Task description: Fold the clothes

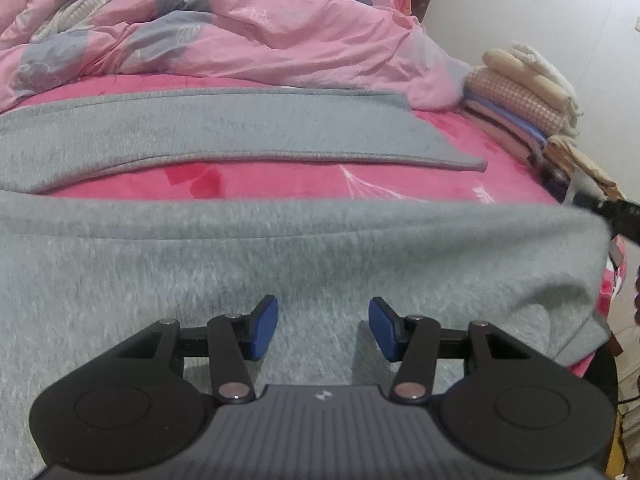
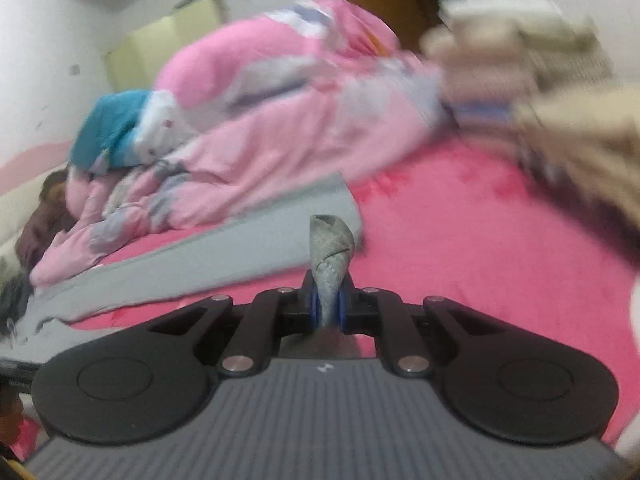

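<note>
Grey sweatpants (image 1: 280, 264) lie across a pink bed sheet (image 1: 320, 184). One leg (image 1: 240, 136) stretches flat farther back; the other leg is in front, raised at its right end. My left gripper (image 1: 323, 326) is open, its blue pads just above the near leg's fabric. My right gripper (image 2: 329, 308) is shut on a bunched grey hem (image 2: 331, 248) of the sweatpants and holds it above the sheet (image 2: 480, 248). The far leg (image 2: 208, 256) shows at the left of the right wrist view. The right gripper's tip (image 1: 616, 212) shows at the left wrist view's right edge.
A crumpled pink quilt (image 1: 240, 36) fills the back of the bed. A stack of folded clothes and towels (image 1: 528, 96) stands at the bed's right end by the white wall; it is blurred in the right wrist view (image 2: 540, 92). A teal cushion (image 2: 108, 128) lies at the left.
</note>
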The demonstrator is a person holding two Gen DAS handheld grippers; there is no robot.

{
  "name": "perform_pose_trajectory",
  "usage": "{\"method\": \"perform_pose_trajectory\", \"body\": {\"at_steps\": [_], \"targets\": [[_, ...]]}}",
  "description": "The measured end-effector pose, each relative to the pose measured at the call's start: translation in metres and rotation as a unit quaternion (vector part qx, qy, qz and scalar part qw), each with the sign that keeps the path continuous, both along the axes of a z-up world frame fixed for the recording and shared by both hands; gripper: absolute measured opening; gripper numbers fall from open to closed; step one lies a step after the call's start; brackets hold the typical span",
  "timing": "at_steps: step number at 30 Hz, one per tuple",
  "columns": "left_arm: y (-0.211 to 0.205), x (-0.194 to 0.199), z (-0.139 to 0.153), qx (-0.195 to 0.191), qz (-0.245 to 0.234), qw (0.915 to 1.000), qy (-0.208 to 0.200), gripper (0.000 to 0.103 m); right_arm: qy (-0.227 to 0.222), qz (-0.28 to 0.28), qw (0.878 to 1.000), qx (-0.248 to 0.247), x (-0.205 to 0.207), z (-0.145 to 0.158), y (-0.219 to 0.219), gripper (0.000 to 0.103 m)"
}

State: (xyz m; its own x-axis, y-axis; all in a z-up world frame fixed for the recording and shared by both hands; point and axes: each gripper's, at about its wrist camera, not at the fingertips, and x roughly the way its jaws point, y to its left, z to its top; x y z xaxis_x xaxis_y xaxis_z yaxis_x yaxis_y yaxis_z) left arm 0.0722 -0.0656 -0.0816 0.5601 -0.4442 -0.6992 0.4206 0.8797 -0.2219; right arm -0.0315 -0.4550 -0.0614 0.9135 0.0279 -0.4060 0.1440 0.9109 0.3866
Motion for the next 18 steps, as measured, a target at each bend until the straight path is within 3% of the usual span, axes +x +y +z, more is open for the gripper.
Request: {"method": "perform_pose_trajectory", "body": {"at_steps": [4, 8, 11, 14, 15, 18], "targets": [[-0.002, 0.001, 0.002, 0.013, 0.004, 0.9999, -0.004, 0.052, -0.022, -0.005, 1.0, 0.014, 0.014, -0.005, -0.003, 0.008], [-0.003, 0.003, 0.003, 0.023, 0.016, 0.9995, -0.013, 0.052, -0.057, 0.002, 0.998, -0.016, 0.028, 0.006, -0.005, 0.008], [-0.003, 0.005, 0.001, 0.025, 0.022, 0.9994, -0.011, 0.052, -0.028, -0.003, 0.999, -0.04, 0.051, -0.007, -0.008, 0.012], [-0.005, 0.006, -0.002, 0.037, 0.021, 0.999, -0.014, 0.052, 0.06, -0.026, 0.998, 0.009, 0.071, -0.039, -0.03, 0.024], [-0.006, 0.005, -0.002, 0.041, 0.019, 0.9989, -0.017, 0.053, 0.07, -0.033, 0.996, 0.036, 0.072, -0.046, -0.038, 0.024], [-0.008, 0.004, -0.003, 0.047, 0.014, 0.9985, -0.023, 0.055, 0.03, -0.086, 0.992, 0.089, 0.041, -0.038, -0.063, 0.042]]}}
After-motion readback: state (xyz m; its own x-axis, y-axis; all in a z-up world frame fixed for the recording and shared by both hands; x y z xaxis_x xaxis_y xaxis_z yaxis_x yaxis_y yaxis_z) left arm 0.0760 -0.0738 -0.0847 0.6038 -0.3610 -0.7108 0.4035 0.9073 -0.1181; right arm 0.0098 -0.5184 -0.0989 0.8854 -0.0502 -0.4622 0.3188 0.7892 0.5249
